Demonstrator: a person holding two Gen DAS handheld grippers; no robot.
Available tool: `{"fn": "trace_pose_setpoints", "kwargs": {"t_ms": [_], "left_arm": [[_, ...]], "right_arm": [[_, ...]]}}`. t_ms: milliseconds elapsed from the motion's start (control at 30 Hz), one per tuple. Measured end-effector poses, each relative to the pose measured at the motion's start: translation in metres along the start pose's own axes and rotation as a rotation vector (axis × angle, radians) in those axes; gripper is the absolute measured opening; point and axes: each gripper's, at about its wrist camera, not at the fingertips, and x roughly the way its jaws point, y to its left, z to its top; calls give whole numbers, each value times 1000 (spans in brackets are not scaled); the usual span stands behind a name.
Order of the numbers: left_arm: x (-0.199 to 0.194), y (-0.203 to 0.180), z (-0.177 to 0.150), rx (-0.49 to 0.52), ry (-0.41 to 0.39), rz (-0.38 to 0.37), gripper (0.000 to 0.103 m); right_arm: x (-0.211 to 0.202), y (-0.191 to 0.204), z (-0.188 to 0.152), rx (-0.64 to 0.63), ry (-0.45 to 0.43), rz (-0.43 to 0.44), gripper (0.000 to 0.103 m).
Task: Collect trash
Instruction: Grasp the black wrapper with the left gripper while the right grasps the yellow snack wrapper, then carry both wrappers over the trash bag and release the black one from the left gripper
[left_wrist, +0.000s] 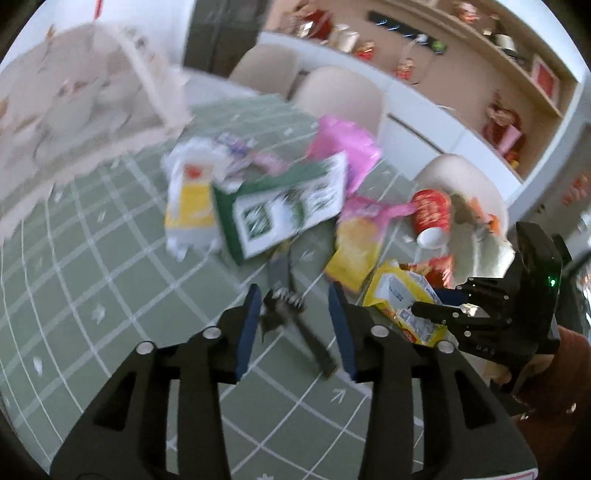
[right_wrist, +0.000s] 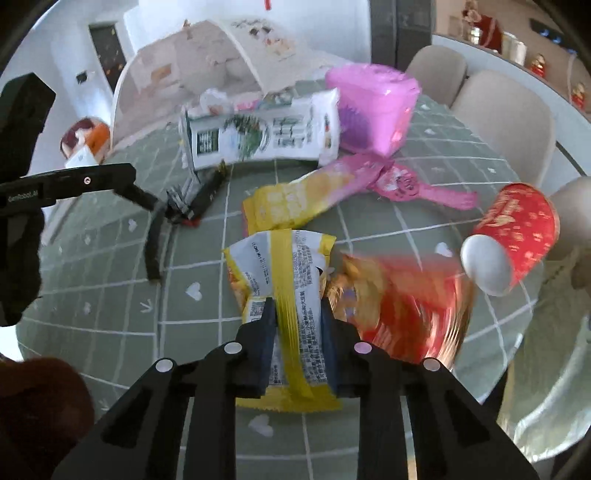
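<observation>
- The step in hand appeared to be the pickup of single pieces of litter from the bench (right_wrist: 110, 310), which wore a green checked cloth.
- The right gripper (right_wrist: 297, 314) had its fingers (right_wrist: 269, 325) clamped on a yellow snack wrapper (right_wrist: 284, 266), which stood up between them at the 6 o'clock edge of the right wrist view.
- The left gripper (left_wrist: 295, 317) had its fingers (left_wrist: 248, 325) apart, straddling a dark comb-like piece (left_wrist: 284, 301) and black strip; whether one pad touched it I could not tell through the blur.
- The remaining trash lay in a heap toward 12 o'clock: a green and white carton (right_wrist: 258, 136), a pink bag (right_wrist: 373, 110), a second yellow packet (right_wrist: 291, 206) and a pink strip wrapper (right_wrist: 402, 184).
- A red paper cup (right_wrist: 517, 236) lay on its side at 3 o'clock, beside a blurred red and orange packet (right_wrist: 399, 310).
- No bin or bag for the trash showed in either view.
- Next, I judged, the right hand needed to lift the wrapper clear and carry it to a container, while the left needed to close squarely on the dark piece before it lifted.
</observation>
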Motion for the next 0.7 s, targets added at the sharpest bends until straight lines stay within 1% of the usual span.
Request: {"fn": "trace_pose_setpoints", "kwargs": {"t_ms": [100,167,233,300,367,433,500,533,567,600,667,700], "left_arm": [[-1,2,12,19,-20,5,42],[5,6,18,22,-7,16,42],[15,7,18,43,27,34,42],[34,4,12,98,96,88,42],[45,1,4,135,135,115,42],[54,-1,-2,143,160,124,42],[63,-1,-6,128,185,139,42],[67,0,-8,113,194,137,40],[68,0,-9,105,196,132,35],[69,-1,-10,94,194,124,34],[68,-5,-10,96,194,113,27],[67,-7,-10,100,191,112,25]], "right_arm": [[-22,-1,3,29,-46,-12,22],[-37,-7,5,57,-80,-14,22],[-50,-9,8,85,-106,-21,22],[-62,-15,10,119,-131,-31,22],[-68,-18,12,152,-144,-22,22],[-73,-21,11,164,-150,-41,22],[-73,-24,10,176,-143,-62,22],[-73,-26,9,182,-140,-62,22],[-73,-28,7,189,-138,-64,22],[-73,-29,7,189,-135,-69,22],[-74,-29,6,184,-133,-78,22],[-76,-30,6,180,-133,-87,22]]}}
